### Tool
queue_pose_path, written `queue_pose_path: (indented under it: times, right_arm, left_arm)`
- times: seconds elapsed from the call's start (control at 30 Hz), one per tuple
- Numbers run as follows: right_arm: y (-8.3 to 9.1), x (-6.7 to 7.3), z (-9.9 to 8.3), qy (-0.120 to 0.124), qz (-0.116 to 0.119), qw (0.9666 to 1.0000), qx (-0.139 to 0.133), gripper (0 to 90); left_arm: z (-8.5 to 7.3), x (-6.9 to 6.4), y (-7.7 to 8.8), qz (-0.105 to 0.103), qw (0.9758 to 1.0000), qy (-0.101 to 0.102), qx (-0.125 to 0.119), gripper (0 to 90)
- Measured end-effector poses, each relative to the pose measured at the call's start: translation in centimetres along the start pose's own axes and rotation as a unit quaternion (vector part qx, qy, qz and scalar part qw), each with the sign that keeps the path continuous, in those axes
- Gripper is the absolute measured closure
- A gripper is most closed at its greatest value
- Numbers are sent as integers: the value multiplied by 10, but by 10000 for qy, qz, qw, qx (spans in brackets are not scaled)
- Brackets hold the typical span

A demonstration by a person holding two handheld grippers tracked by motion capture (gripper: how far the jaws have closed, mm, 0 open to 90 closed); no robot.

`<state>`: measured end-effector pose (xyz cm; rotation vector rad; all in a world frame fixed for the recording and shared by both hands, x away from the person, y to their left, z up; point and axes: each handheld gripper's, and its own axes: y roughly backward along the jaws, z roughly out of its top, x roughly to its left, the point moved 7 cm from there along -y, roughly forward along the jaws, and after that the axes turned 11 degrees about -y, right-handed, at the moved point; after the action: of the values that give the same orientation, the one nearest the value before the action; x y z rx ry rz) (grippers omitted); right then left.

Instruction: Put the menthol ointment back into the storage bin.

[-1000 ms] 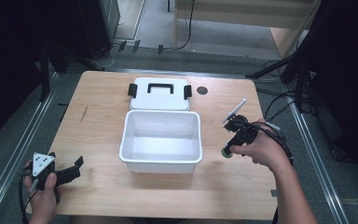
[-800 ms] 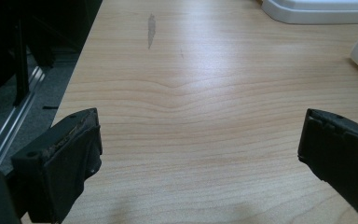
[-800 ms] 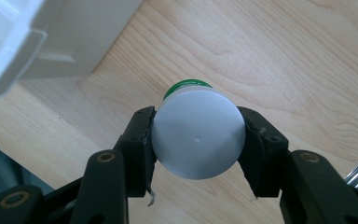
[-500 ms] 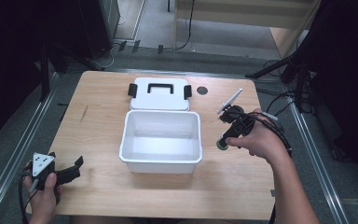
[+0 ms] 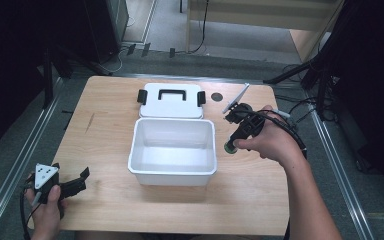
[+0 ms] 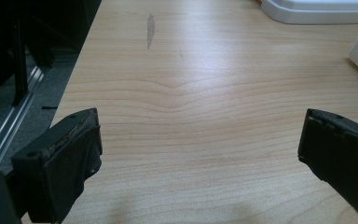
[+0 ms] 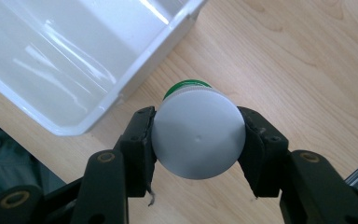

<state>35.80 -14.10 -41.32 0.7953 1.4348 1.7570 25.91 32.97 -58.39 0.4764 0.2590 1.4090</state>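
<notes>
My right gripper (image 7: 196,140) is shut on a small round white bottle with a green band (image 7: 196,133), its pads pressing on both sides. In the high view that gripper (image 5: 232,142) hangs above the table just right of the white open box (image 5: 172,172), with the bottle (image 5: 229,147) at its tip. The box's white lid with a black handle (image 5: 170,100) lies flat behind the box. My left gripper (image 5: 77,181) rests at the near left corner of the table, open. Between its wide-apart jaws is only bare wood (image 6: 200,154).
The wooden table (image 5: 110,125) has a dark round hole (image 5: 216,96) near its far edge. A metal rail (image 5: 20,160) runs along the table's left side, and cables (image 5: 300,107) lie off its right edge. The box's corner (image 7: 121,88) is close to the held bottle.
My right gripper has risen with the bottle and drifted left toward the box's right wall. The left gripper has stayed put.
</notes>
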Motion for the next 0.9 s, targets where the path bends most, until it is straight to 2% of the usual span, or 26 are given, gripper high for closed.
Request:
queue_pose_path:
  times: [0.4,0.7,0.9]
  right_arm:
    - [11,17,13,214,70,9997,-137,521]
    - [10,30,20,259,145,9995,-98,521]
    - [9,42,28,451,153,9988,-113,521]
  left_arm:
    - [0,0,0,-3,10000,2,-1,2]
    - [0,0,0,-5,10000,2,0,1]
    - [0,0,0,-6,10000,3,0,1]
